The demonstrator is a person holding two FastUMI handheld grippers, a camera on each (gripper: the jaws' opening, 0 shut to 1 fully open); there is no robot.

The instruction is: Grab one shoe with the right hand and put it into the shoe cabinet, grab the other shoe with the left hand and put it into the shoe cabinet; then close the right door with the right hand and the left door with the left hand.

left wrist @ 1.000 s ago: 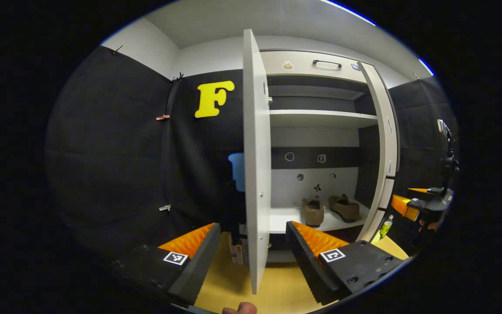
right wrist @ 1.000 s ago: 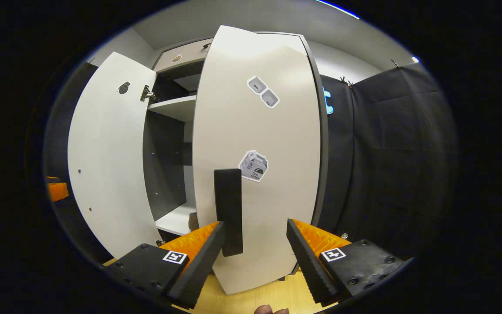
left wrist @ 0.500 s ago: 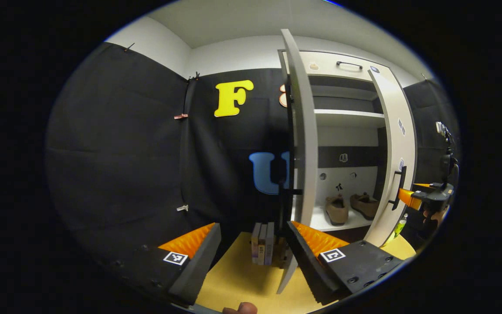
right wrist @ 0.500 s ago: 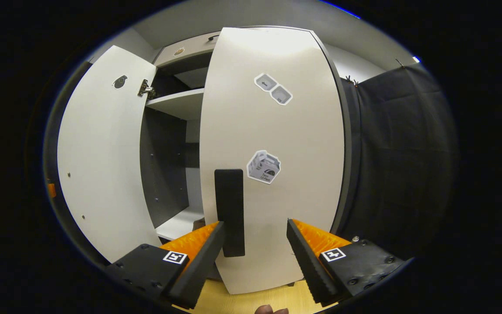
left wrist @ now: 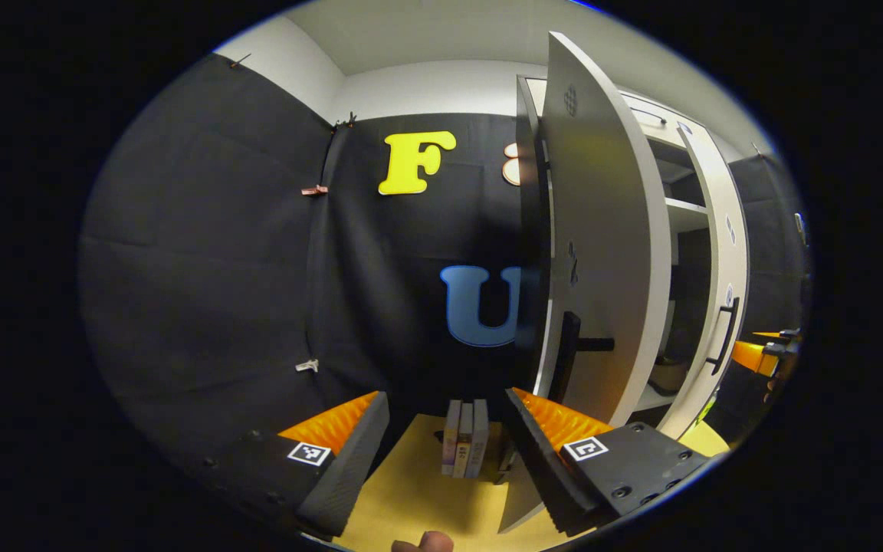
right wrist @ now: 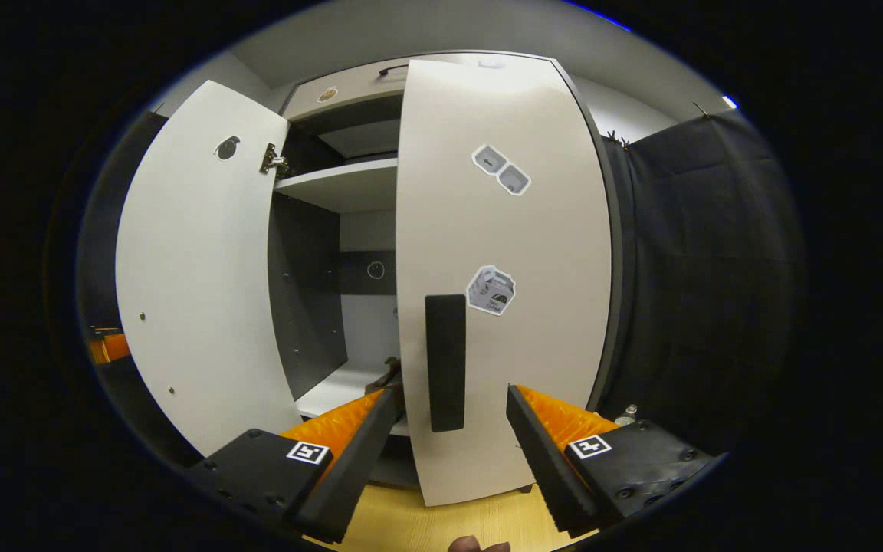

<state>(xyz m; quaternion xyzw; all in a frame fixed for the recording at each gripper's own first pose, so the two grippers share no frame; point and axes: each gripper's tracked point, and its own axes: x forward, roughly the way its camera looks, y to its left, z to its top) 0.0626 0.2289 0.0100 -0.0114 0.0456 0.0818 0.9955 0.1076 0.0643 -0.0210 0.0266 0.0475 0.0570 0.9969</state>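
Observation:
In the left gripper view the white left door (left wrist: pixel 602 253) of the shoe cabinet stands half shut, its outer face toward me, its dark handle (left wrist: pixel 568 356) just above my right finger. My left gripper (left wrist: pixel 441 429) is open and holds nothing. Through the gap between the doors a brown shoe (left wrist: pixel 667 376) shows on the bottom shelf. In the right gripper view the right door (right wrist: pixel 503 230) is partly shut. Its dark handle (right wrist: pixel 445 360) hangs just beyond my open right gripper (right wrist: pixel 449 429). A shoe tip (right wrist: pixel 384 376) shows on the shelf (right wrist: pixel 342 387).
Several books (left wrist: pixel 464 448) stand on the wooden floor left of the cabinet. A small bottle (right wrist: pixel 625 414) sits by the right door's foot. The right door (left wrist: pixel 721 284) and the right gripper (left wrist: pixel 763 356) lie far right. The left door's inner face (right wrist: pixel 196 261) stands at left.
The left door has swung well toward shut and now covers most of the shelves and shoes. The right door's handle has shifted right to sit between my right gripper's fingers.

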